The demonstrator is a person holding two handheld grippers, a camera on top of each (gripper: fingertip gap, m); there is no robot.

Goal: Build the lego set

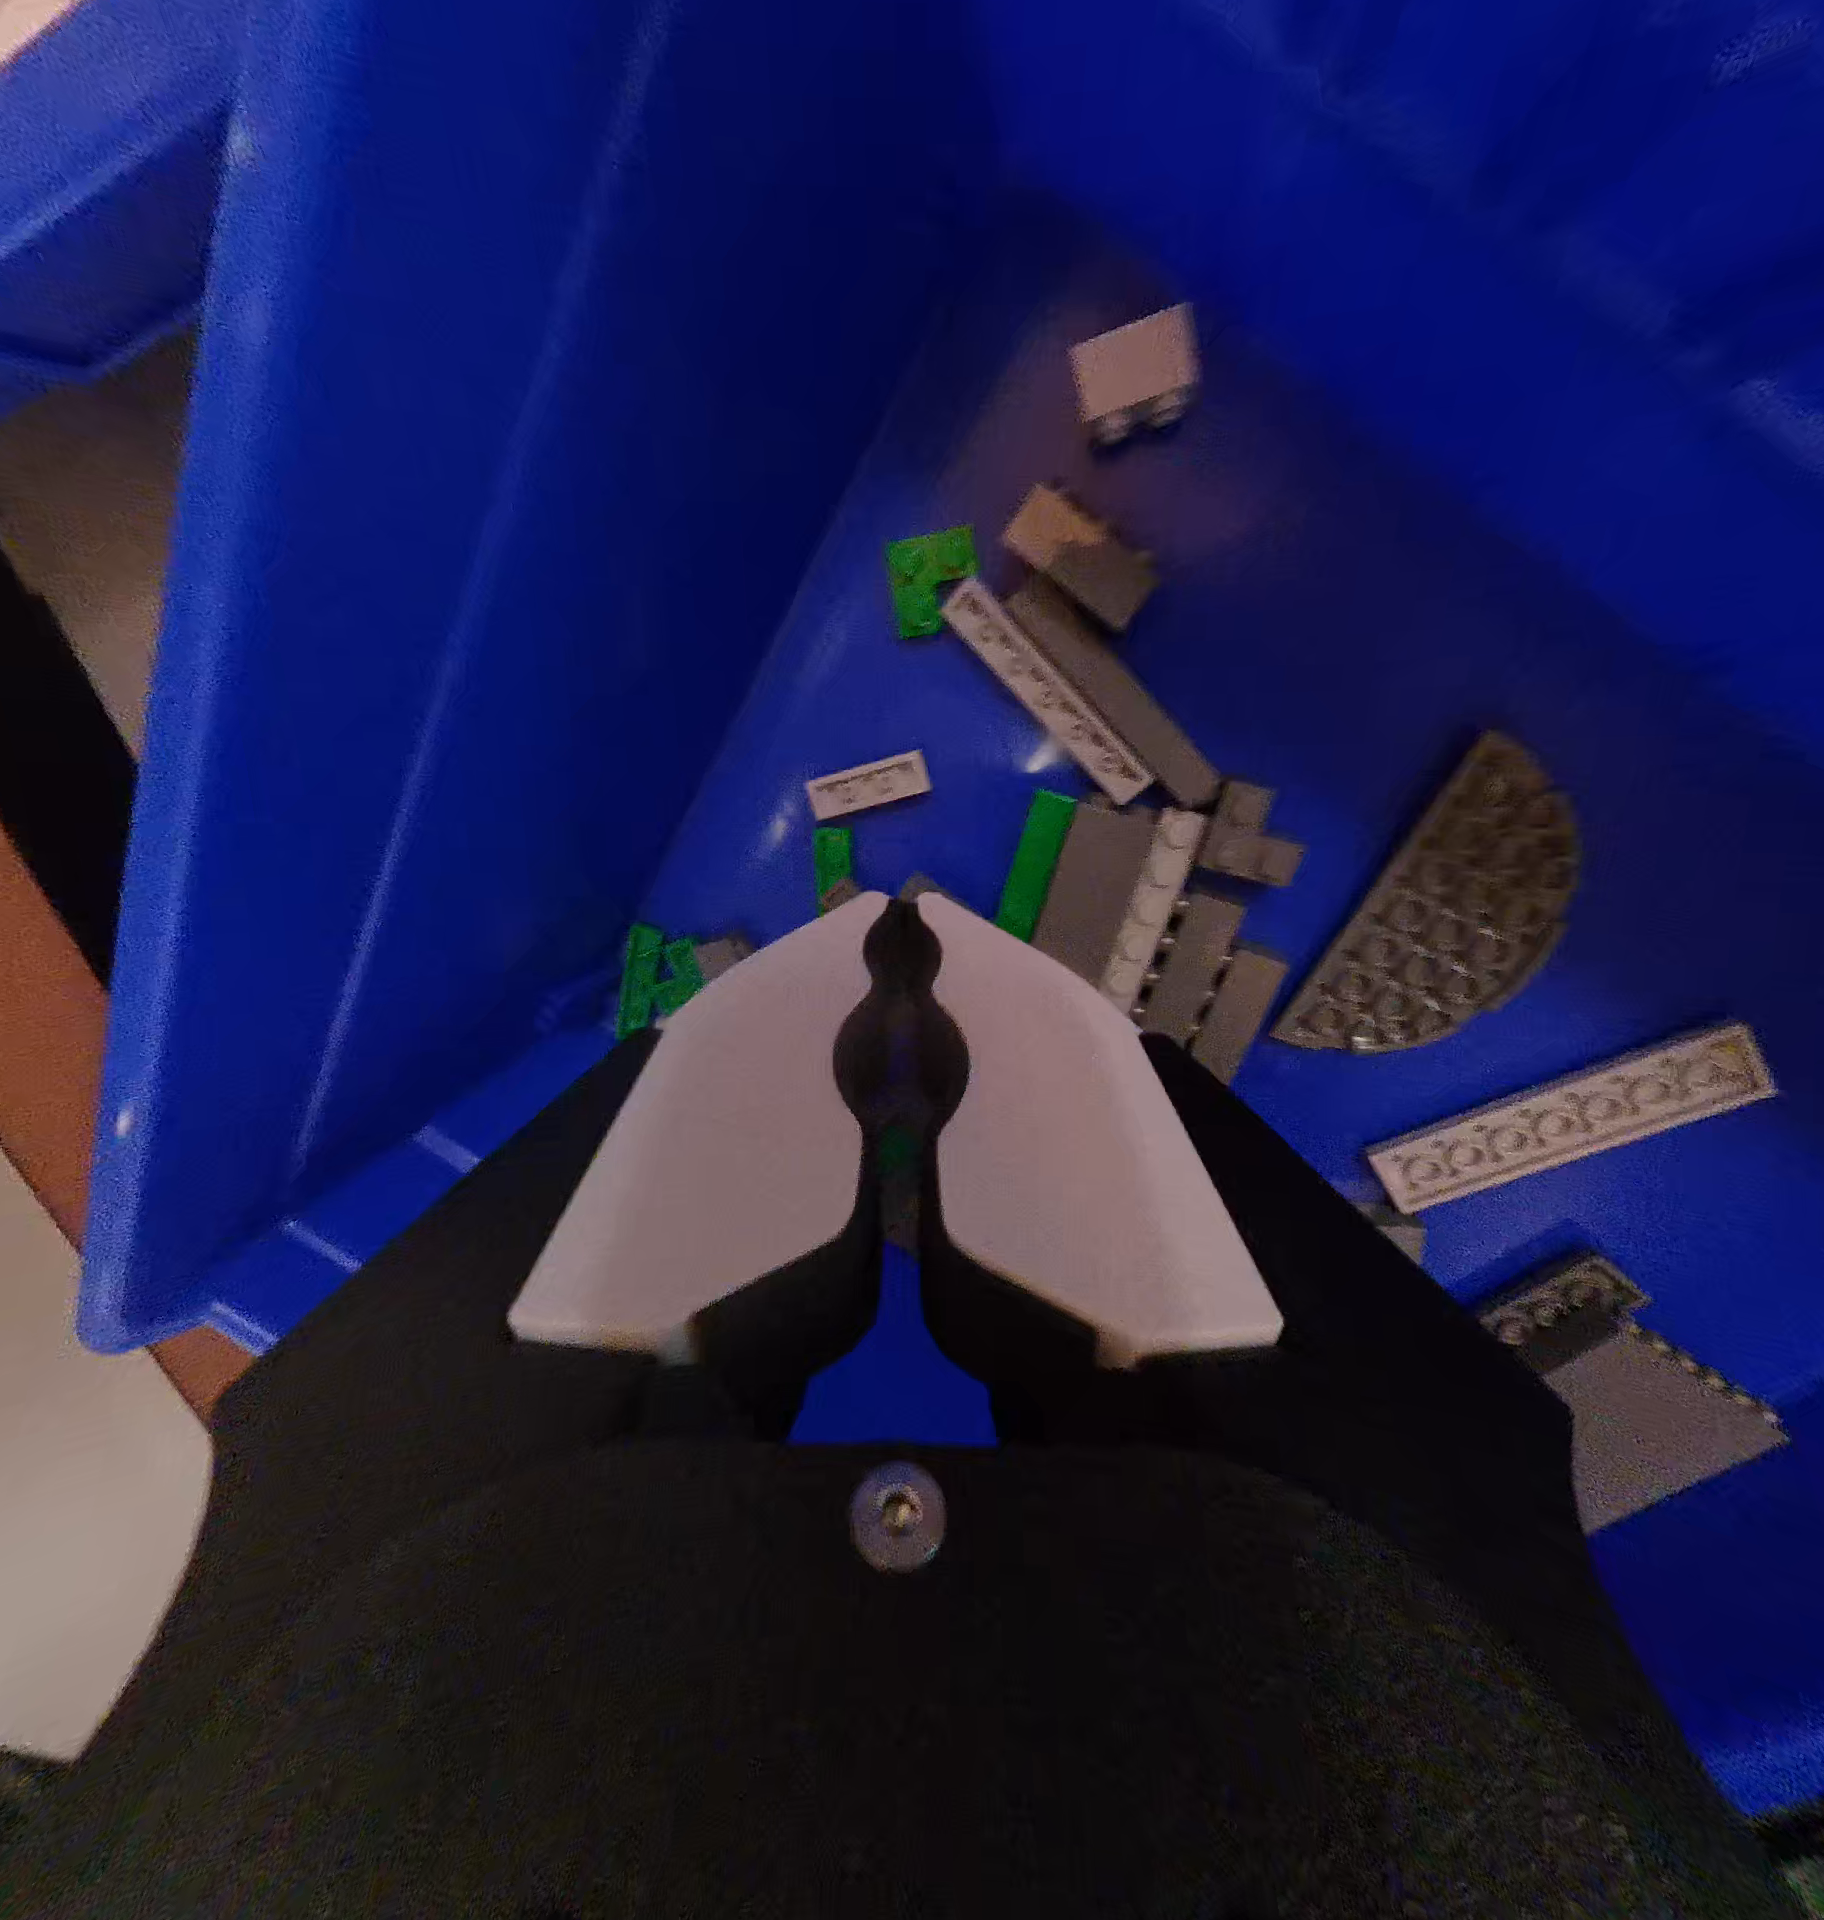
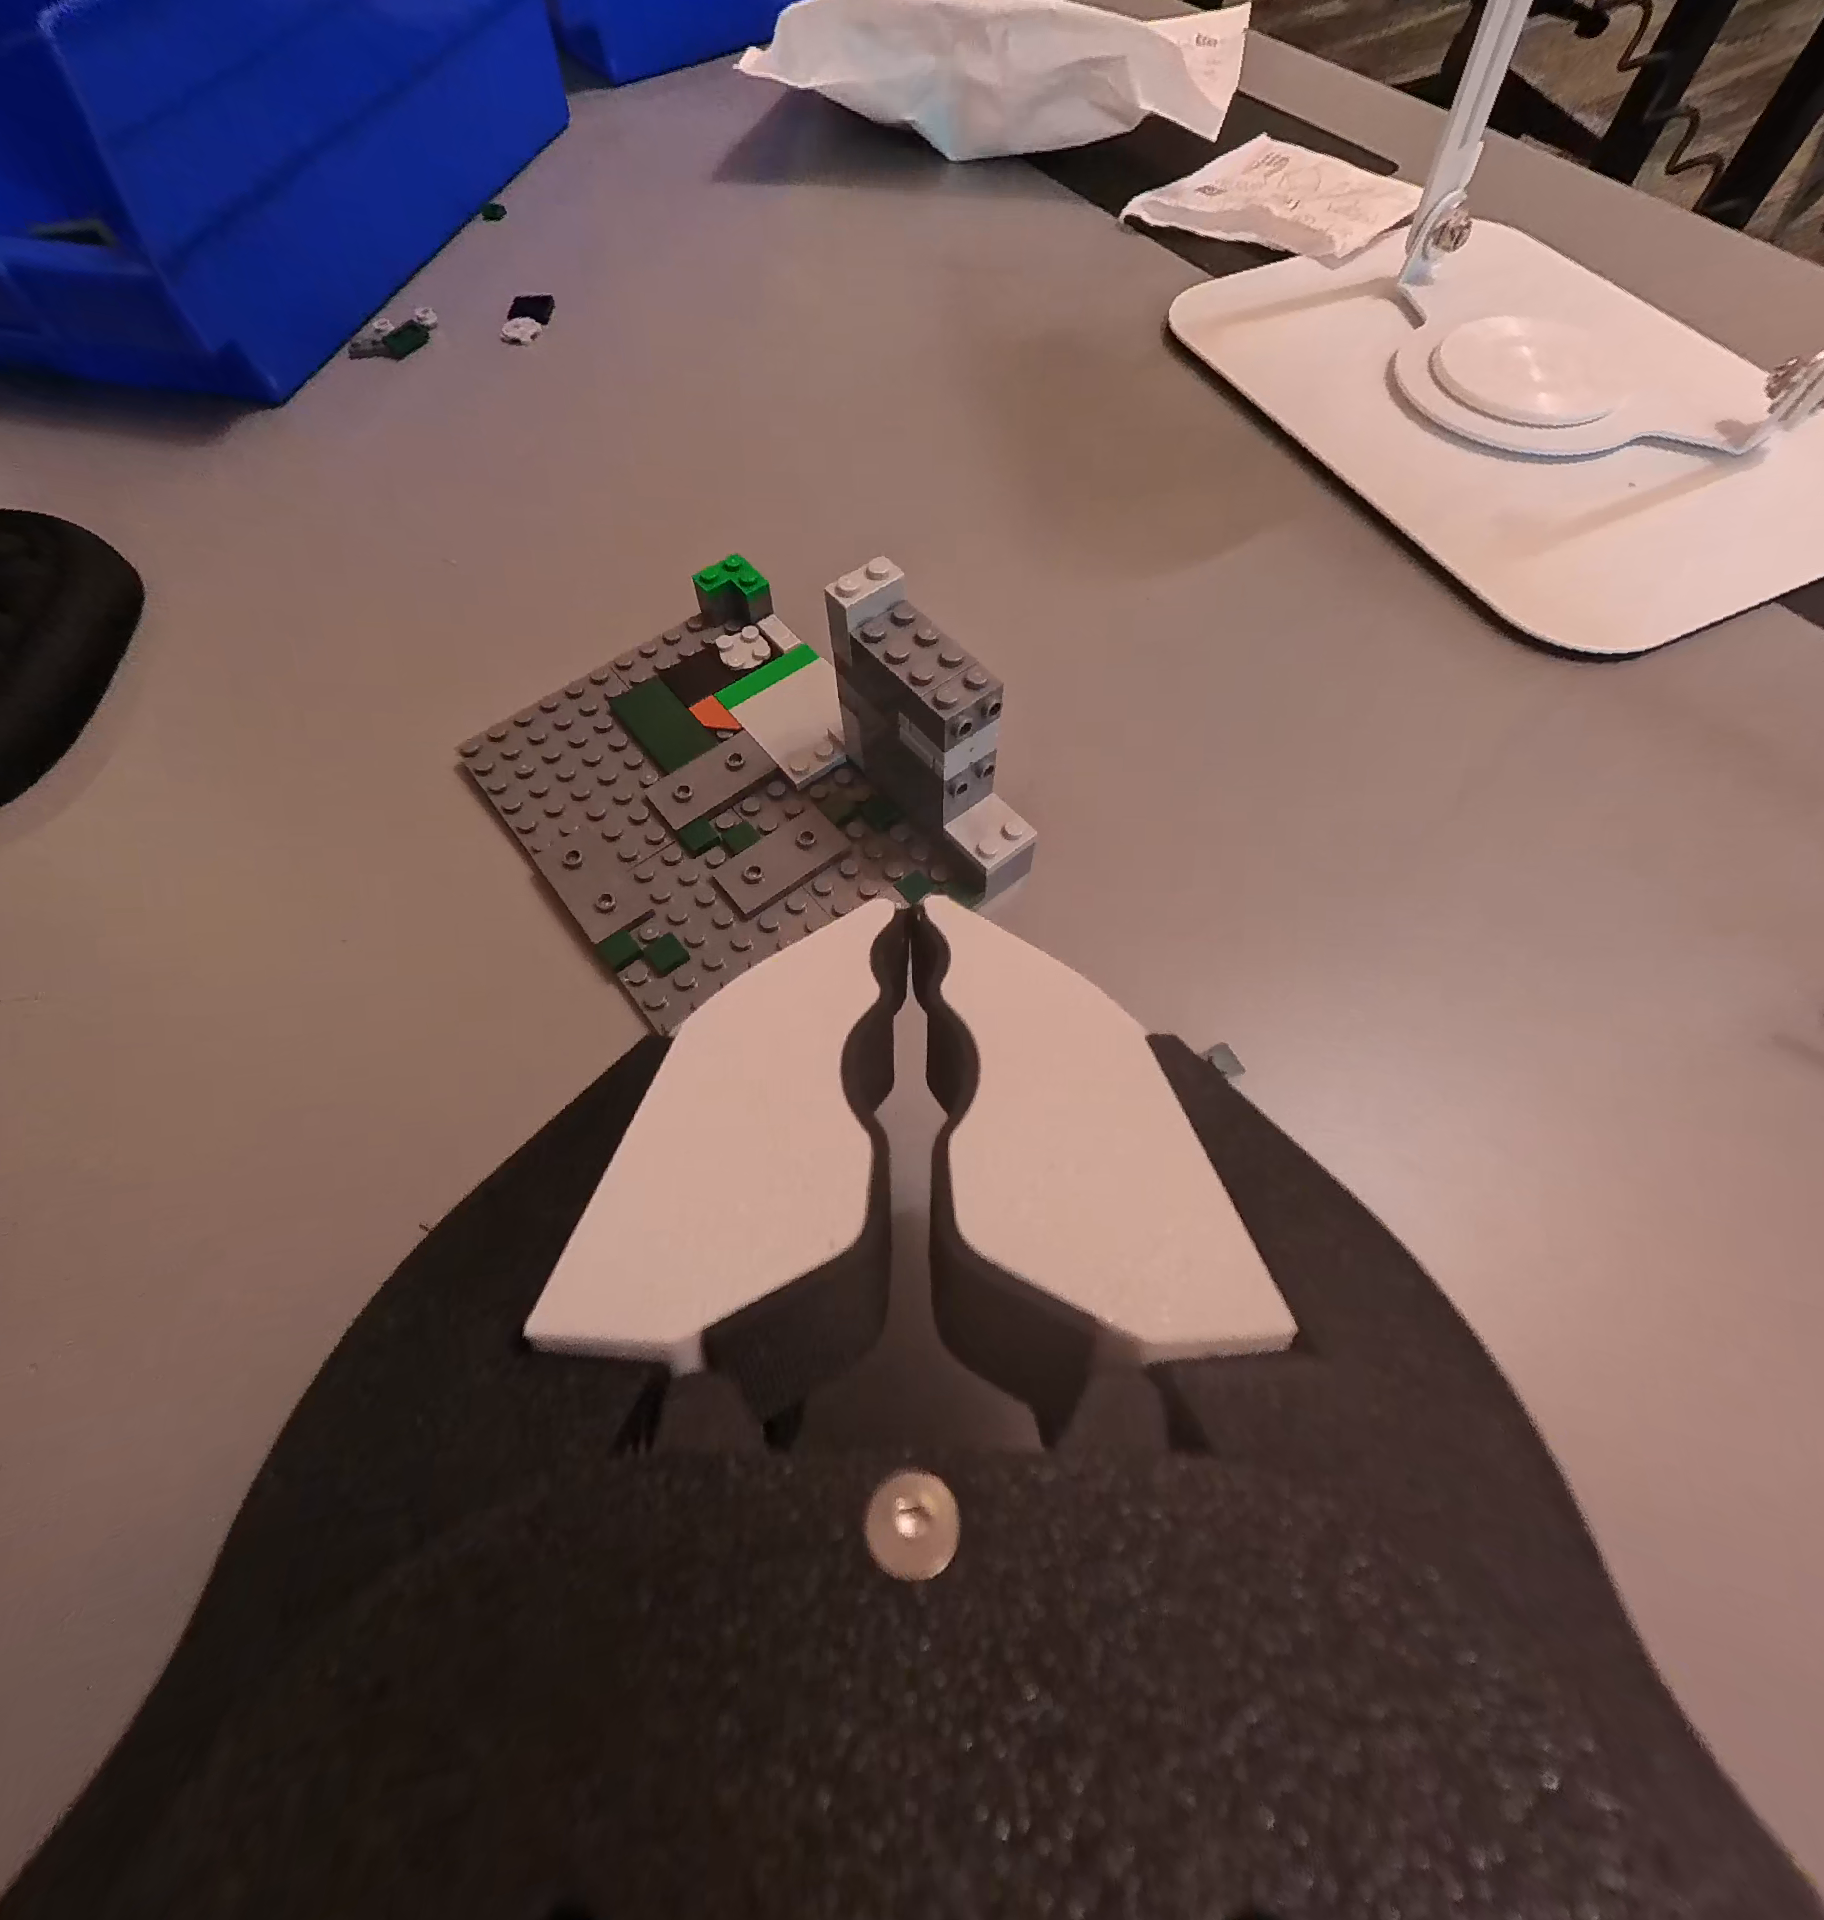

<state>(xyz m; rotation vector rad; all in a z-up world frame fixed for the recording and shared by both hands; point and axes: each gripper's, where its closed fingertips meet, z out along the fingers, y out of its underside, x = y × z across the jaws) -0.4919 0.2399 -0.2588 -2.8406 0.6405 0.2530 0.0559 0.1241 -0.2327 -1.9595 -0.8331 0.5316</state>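
Observation:
My left gripper (image 1: 900, 916) is shut and reaches down into a blue bin (image 1: 472, 623), its tips just above loose Lego pieces. A green and a grey bit show in the slit between the fingers; I cannot tell if they are held. In the bin lie a green strip plate (image 1: 1038, 862), a grey half-round plate (image 1: 1448, 914) and a long light grey plate (image 1: 1573, 1132). My right gripper (image 2: 910, 914) is shut and empty, at the near edge of the grey baseplate (image 2: 575, 790), which carries a grey brick tower (image 2: 918, 707).
Blue bins (image 2: 212, 177) stand at the table's back left, with small loose pieces (image 2: 399, 335) beside them. A white stand base (image 2: 1562, 499) sits at the right, crumpled paper (image 2: 991, 73) at the back, a black object (image 2: 25, 644) at the left edge.

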